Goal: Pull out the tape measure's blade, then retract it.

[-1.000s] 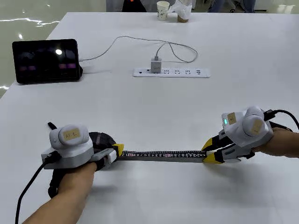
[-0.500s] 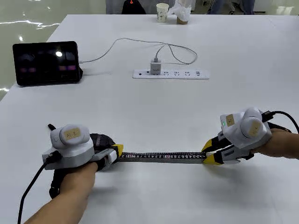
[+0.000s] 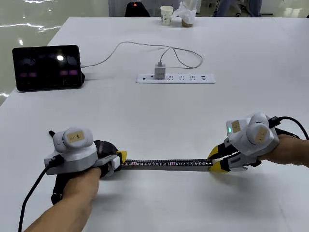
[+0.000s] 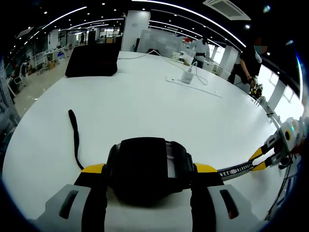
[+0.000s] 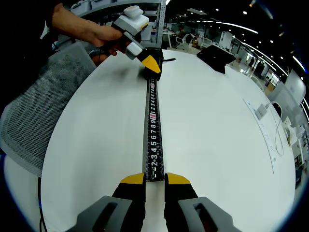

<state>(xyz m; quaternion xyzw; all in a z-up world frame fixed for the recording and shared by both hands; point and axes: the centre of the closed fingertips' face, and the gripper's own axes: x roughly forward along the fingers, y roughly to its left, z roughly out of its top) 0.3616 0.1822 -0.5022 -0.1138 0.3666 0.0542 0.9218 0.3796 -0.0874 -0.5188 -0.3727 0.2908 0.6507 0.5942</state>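
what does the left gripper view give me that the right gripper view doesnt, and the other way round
Left gripper view: the case close up, clamped in the left hand-held gripper, with the right hand-held gripper far off at the blade's end. Right gripper view: the blade's printed numbers, readable, the hand on the left hand-held gripper, a grey mesh chair. Both: white table, pulled-out blade, tablet, power strip.

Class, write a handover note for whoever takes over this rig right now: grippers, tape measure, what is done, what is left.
Left gripper: shut on the tape measure case, which rests on the table.
Right gripper: shut on the end of the blade.
The blade runs straight along the table between the two grippers.
Done: blade pulled out.
Left: retract it into the case.
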